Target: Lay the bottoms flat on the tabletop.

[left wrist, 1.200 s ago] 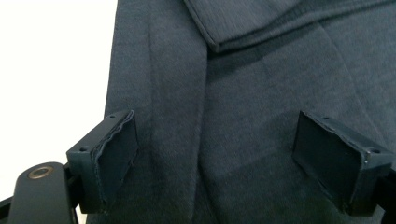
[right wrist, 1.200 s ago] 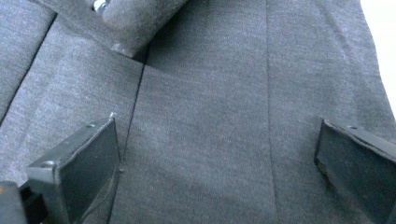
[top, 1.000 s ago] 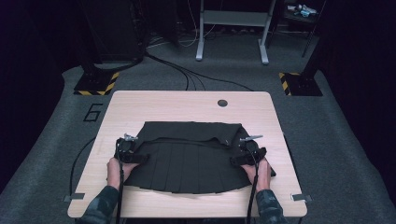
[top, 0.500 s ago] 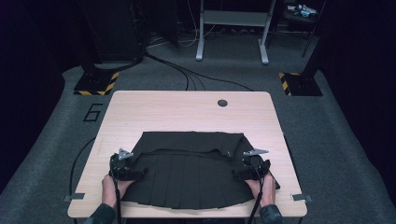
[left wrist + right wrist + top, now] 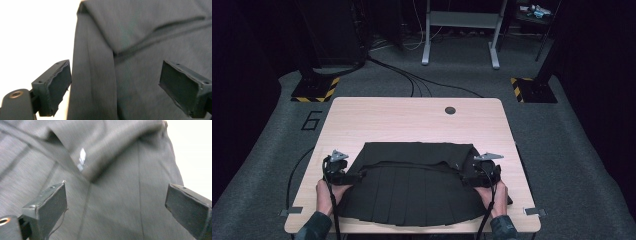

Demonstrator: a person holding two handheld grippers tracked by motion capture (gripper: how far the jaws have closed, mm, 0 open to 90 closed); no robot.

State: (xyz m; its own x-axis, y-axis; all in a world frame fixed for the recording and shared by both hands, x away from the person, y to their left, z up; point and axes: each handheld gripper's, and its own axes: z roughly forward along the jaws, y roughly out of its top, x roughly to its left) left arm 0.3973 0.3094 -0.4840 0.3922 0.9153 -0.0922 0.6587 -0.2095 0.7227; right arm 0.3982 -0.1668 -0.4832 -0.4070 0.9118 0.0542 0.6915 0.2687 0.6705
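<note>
A black pleated skirt (image 5: 412, 190) lies flat on the near half of the wooden table (image 5: 412, 120), its hem at the front edge and its top part folded down over itself. My left gripper (image 5: 348, 177) is at the skirt's left side, jaws wide open over the cloth's edge (image 5: 95, 75). At the skirt's right side my right gripper (image 5: 470, 178) also stands open above the fabric (image 5: 112, 145), where a small white tag (image 5: 81, 160) shows on the fold. Neither holds anything.
The far half of the table holds a round cable hole (image 5: 450, 110). Cables (image 5: 412, 82) run across the grey carpet behind it. Black stands with striped bases (image 5: 314, 90) flank the table, and a metal frame (image 5: 459, 30) stands farther back.
Both hands and grippers have drawn back toward the table's front edge, and the skirt has slid with them, so its hem now reaches that edge.
</note>
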